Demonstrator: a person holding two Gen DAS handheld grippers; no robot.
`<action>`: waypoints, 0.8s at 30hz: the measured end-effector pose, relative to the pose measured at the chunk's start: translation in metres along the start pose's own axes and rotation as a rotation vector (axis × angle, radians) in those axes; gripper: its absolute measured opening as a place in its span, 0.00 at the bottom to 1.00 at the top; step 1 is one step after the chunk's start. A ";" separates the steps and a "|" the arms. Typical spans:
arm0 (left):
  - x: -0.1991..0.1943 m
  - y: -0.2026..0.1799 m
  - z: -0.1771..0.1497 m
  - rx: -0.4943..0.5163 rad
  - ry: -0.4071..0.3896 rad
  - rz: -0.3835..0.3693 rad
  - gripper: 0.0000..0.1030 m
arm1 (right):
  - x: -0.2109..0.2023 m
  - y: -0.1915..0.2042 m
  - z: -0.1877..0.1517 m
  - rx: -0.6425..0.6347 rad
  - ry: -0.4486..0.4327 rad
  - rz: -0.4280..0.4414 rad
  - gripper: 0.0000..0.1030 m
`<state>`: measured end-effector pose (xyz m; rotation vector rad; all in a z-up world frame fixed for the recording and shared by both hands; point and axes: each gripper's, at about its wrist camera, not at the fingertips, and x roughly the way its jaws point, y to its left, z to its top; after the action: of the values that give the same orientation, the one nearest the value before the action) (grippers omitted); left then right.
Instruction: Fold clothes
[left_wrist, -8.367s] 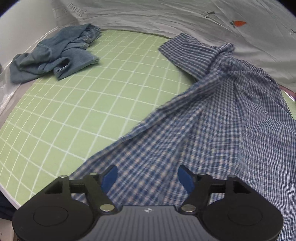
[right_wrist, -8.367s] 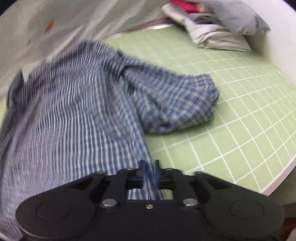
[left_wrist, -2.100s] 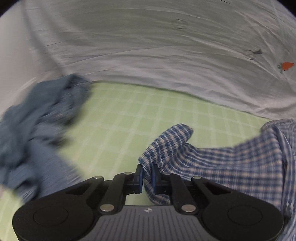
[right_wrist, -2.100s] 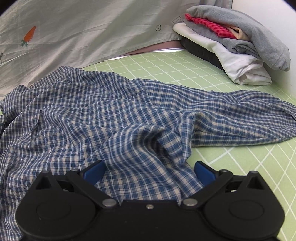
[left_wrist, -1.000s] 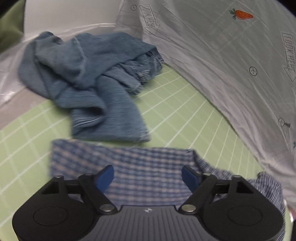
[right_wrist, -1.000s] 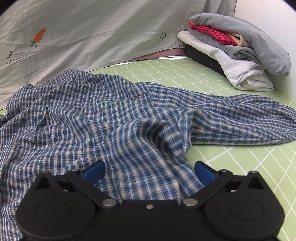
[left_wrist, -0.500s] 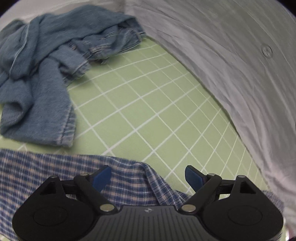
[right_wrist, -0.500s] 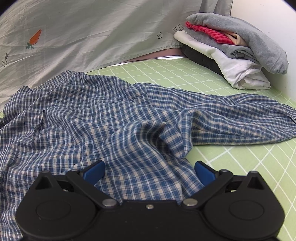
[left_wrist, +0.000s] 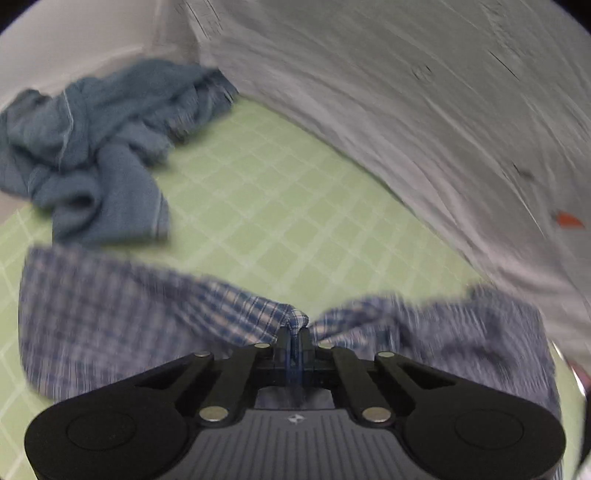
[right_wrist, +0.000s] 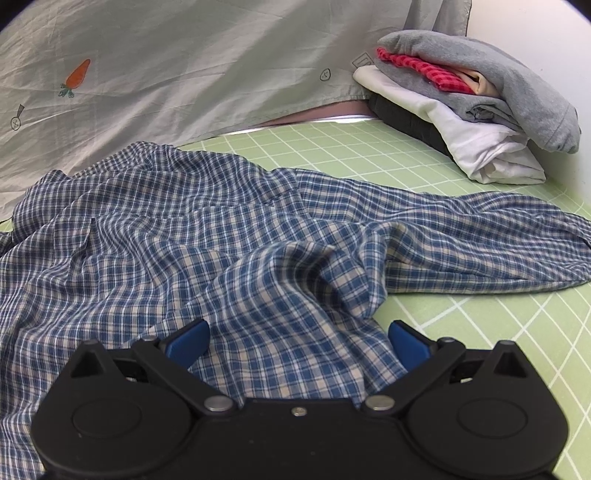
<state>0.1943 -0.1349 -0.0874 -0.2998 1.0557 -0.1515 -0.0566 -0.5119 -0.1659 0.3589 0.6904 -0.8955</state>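
Note:
A blue plaid shirt (right_wrist: 229, 251) lies rumpled across the green grid mat (right_wrist: 480, 325), one sleeve stretched out to the right. My right gripper (right_wrist: 297, 341) hovers low over the shirt's near folds, blue pads wide apart, open, pressing nothing. In the blurred left wrist view, my left gripper (left_wrist: 294, 339) is shut on a pinched fold of the plaid shirt (left_wrist: 110, 306); cloth bunches up at the fingertips and spreads to both sides over the mat (left_wrist: 280, 221).
Crumpled blue denim (left_wrist: 92, 147) lies on the mat at the far left. A stack of folded clothes (right_wrist: 469, 99), grey, red-checked and white, sits at the back right. A pale sheet with a carrot print (right_wrist: 166, 66) hangs along the back.
My left gripper has gone from wide open to shut on a fold of the plaid shirt and has shifted, blurring its view. The right gripper and its view are unchanged.

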 end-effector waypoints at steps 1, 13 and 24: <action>-0.003 0.003 -0.015 0.000 0.048 -0.019 0.03 | -0.001 0.000 -0.001 -0.001 -0.008 0.001 1.00; 0.013 0.032 -0.054 -0.081 0.109 -0.100 0.33 | -0.006 -0.004 -0.007 -0.035 -0.044 0.042 1.00; 0.070 0.096 0.013 -0.424 0.036 0.036 0.75 | -0.007 -0.004 -0.009 -0.033 -0.054 0.039 1.00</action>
<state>0.2378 -0.0597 -0.1701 -0.6620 1.1239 0.1034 -0.0661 -0.5053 -0.1676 0.3164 0.6457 -0.8530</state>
